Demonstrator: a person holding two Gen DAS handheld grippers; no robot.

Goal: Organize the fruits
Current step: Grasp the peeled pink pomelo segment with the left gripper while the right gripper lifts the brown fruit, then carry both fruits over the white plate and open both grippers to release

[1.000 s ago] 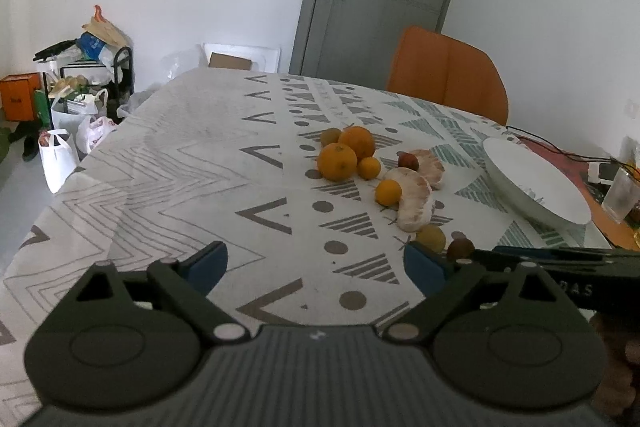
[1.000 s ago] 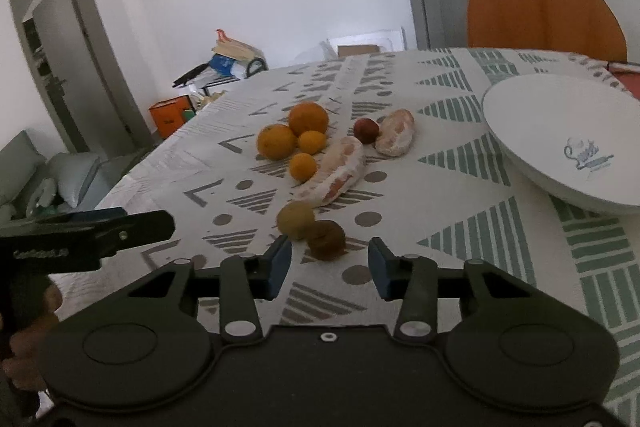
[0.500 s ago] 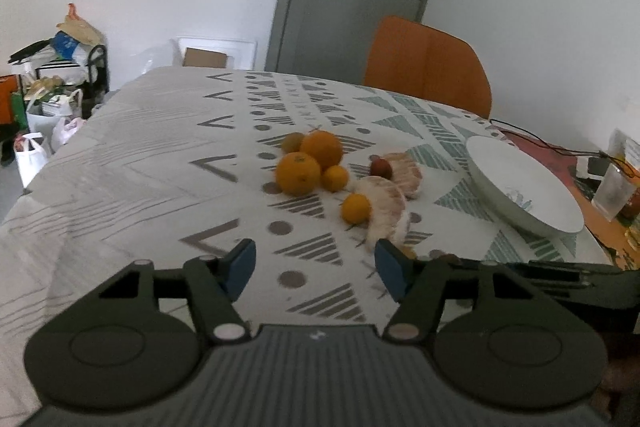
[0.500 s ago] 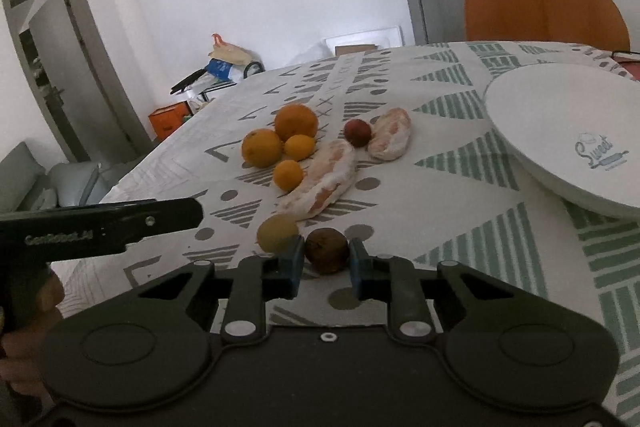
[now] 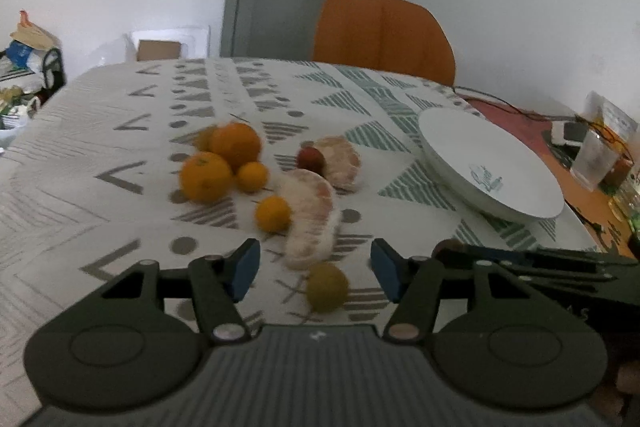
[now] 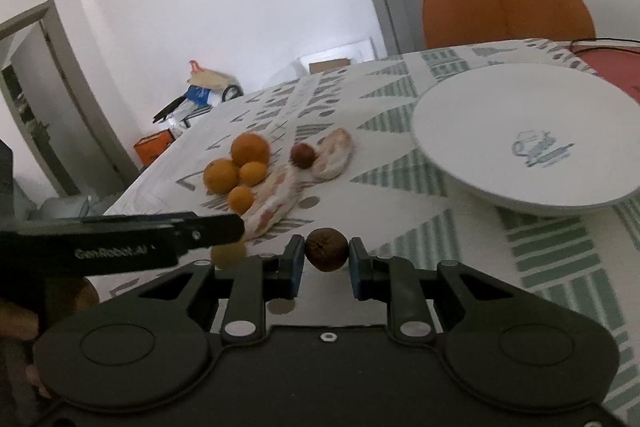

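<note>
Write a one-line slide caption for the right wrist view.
Right gripper clamps a small brown fruit above the patterned tablecloth, white plate ahead.

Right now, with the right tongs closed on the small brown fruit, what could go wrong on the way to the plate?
1. The brown fruit is round and held only at its sides by the right tongs; it might slip and roll off.
2. The left tongs are open around the yellow-green fruit, close beside the right ones; the two could bump.
3. The white plate looks tilted, so a dropped fruit may roll.
</note>
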